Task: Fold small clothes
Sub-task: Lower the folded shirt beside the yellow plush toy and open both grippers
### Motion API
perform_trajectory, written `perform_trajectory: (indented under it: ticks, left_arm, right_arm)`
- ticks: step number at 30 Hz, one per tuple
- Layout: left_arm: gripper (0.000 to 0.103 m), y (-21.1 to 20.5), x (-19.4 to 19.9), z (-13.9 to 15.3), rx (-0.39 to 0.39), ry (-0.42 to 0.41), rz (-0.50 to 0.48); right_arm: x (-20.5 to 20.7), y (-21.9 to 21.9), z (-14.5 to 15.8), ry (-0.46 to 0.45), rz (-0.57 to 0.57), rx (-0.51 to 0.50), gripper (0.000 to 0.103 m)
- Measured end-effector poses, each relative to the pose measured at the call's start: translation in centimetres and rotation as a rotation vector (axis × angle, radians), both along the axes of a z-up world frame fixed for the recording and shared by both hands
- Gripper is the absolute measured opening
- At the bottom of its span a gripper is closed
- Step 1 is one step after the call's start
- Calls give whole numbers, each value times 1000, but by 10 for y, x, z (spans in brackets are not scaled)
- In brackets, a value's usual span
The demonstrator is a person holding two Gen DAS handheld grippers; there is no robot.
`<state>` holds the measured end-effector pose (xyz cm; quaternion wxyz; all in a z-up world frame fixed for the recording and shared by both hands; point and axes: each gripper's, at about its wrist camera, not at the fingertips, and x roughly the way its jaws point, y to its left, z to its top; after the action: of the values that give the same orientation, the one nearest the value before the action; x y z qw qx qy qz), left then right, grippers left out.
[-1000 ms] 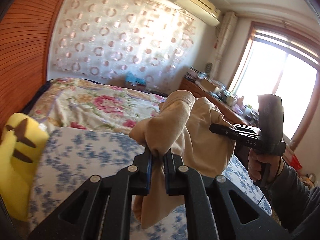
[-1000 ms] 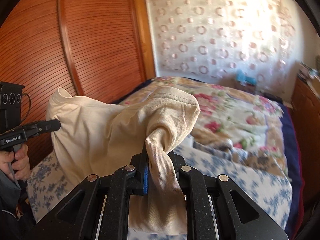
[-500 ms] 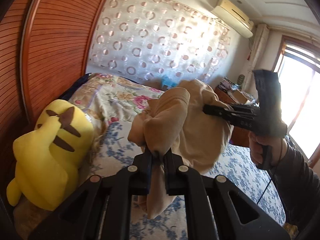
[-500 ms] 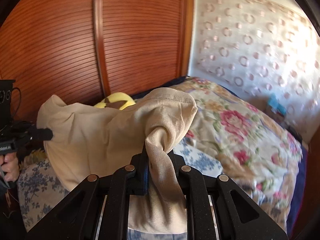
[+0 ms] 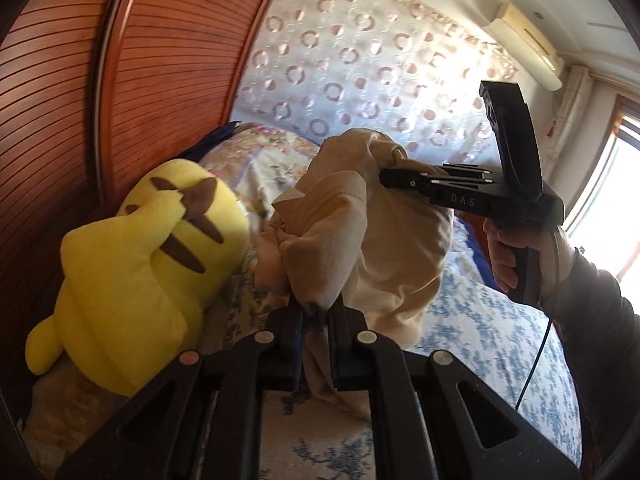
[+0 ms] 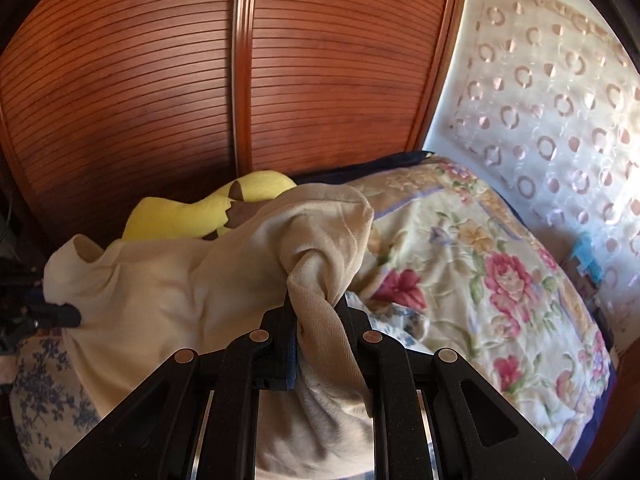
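A beige garment (image 5: 360, 240) is held up above the bed (image 5: 480, 332) between two pairs of tongs, none of it seen lying flat on the bedding. The left tongs (image 5: 318, 312) are pressed together on a bunched fold of the cloth – a tail of fabric hangs down between the black fingers toward the blue-flowered sheet (image 5: 492, 320). The right tongs (image 6: 316, 312) are likewise pinched on a twisted corner of the same garment, whose ribbed edge spills down between them. In the left wrist view the right tongs are seen from the side, gripped by a hand (image 5: 516, 256) in a dark sleeve (image 5: 600, 320), their tips buried in the upper part of the cloth. In the right wrist view the cloth is stretched leftward to the left tongs at the picture's left edge. A yellow plush toy (image 5: 140, 264) with brown stripes is propped at the bed's edge beside the slatted wooden wardrobe doors (image 6: 240, 80), just behind the garment. A floral quilt (image 6: 480, 280) is spread over the far part of the bed, toward a curtain with ring patterns (image 6: 560, 100). An air conditioner (image 5: 524, 44) is mounted high on the wall – a bright window (image 5: 616, 192) is seen at the right.
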<state>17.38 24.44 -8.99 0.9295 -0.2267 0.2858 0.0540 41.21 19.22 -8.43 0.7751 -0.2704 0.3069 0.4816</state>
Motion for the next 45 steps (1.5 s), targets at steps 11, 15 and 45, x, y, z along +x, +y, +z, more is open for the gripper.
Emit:
perform_trajectory:
  ticks: [11,15,45]
  left_arm:
    - [31,14,-1,-15,29,52,29]
    - [39,13,-7,-9,84,50,50]
    - [52,-94,-68,52,300,-3,-97]
  right_arm:
    - [15,-12,11,-31,-165,75,60]
    - [9,-24,-6,42,-156,54,60]
    - [-141,-182,24,42,-421,225,73]
